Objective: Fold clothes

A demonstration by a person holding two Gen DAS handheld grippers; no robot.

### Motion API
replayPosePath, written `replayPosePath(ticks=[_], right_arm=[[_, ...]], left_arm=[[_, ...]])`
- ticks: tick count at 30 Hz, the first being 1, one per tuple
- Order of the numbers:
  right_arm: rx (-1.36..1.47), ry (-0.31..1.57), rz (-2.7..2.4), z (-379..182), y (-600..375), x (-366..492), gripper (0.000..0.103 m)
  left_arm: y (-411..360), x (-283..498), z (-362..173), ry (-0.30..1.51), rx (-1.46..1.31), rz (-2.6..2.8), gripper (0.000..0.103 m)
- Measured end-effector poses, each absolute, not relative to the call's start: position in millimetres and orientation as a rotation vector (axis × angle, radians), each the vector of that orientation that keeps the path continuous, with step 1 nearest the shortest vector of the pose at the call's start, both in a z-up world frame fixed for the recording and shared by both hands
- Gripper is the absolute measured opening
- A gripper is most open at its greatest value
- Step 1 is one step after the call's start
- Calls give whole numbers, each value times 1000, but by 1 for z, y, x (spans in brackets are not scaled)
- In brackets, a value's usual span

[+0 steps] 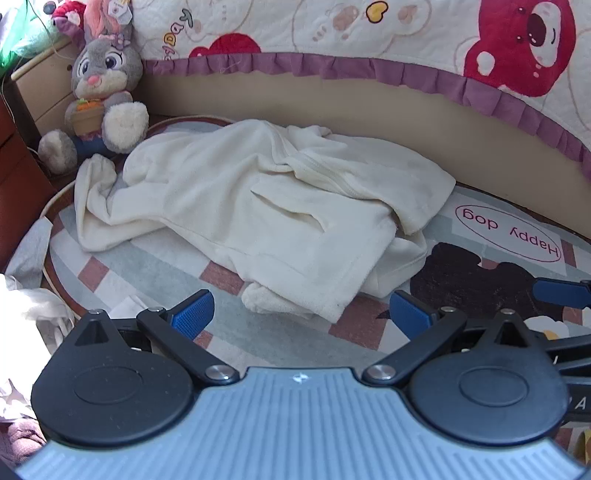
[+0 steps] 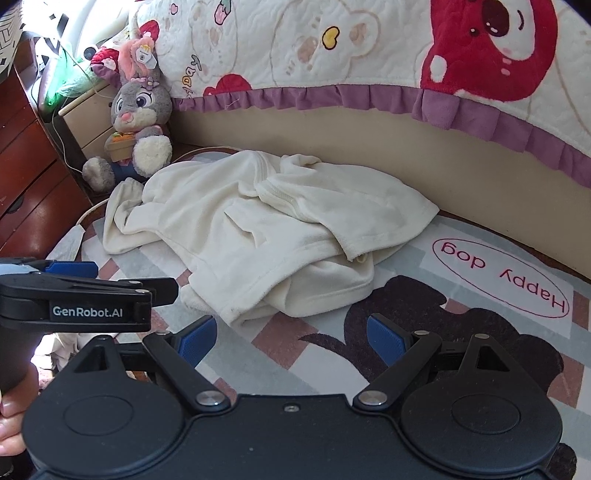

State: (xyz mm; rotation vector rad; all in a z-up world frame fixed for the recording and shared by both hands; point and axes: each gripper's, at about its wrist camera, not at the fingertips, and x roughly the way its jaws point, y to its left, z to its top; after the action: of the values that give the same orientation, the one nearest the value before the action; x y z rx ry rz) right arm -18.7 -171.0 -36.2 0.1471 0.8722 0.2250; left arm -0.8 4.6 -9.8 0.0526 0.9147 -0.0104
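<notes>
1. The cream garment (image 1: pixel 258 206) lies rumpled on the rug (image 1: pixel 155 266), at 12 o'clock from us.
2. Left tool (image 1: pixel 301 312) and right tool (image 2: pixel 291 338) are both released, grasping nothing.
3. We judge a clean fold needs hem corners flat.

On the rug (image 2: pixel 480 373) under my claws, a white patch carries an oval outline enclosing "Happy dog" (image 2: pixel 503 283) in red script, inverted from my viewpoint. My left gripper (image 2: pixel 74 268), seen from the right wrist, bears "GenRobot.AI" (image 2: pixel 87 312) in white on its black body. The quilt (image 1: pixel 295 22) shows partial lettering, "Tba" (image 1: pixel 177 37), remainder unreadable.
</notes>
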Motion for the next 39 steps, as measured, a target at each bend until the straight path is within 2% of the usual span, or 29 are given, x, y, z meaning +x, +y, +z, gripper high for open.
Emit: replayPosePath(ticks=[16, 22, 28, 30, 32, 33, 34, 35, 39], right_arm=[[171, 868, 235, -46, -175, -16, 92], [291, 784, 298, -68, -193, -13, 91], [471, 734, 306, -99, -220, 1, 91], [554, 753, 300, -112, -234, 12, 85], [652, 779, 308, -126, -249, 25, 79], [689, 789, 309, -132, -255, 31, 78], [714, 797, 305, -138, -260, 37, 76], [740, 805, 302, -143, -265, 43, 75], [725, 812, 257, -160, -274, 74, 75]], left_arm=[[5, 1, -19, 941, 56, 10, 103], [-1, -2, -40, 762, 120, 46, 103], [34, 31, -75, 842, -143, -35, 102], [47, 43, -87, 876, -243, -67, 99], [58, 55, -98, 909, -318, -87, 78], [62, 62, -103, 926, -314, -78, 75], [65, 68, -108, 939, -305, -61, 66], [68, 74, -112, 949, -300, -48, 62], [81, 97, -132, 994, -336, -40, 62]])
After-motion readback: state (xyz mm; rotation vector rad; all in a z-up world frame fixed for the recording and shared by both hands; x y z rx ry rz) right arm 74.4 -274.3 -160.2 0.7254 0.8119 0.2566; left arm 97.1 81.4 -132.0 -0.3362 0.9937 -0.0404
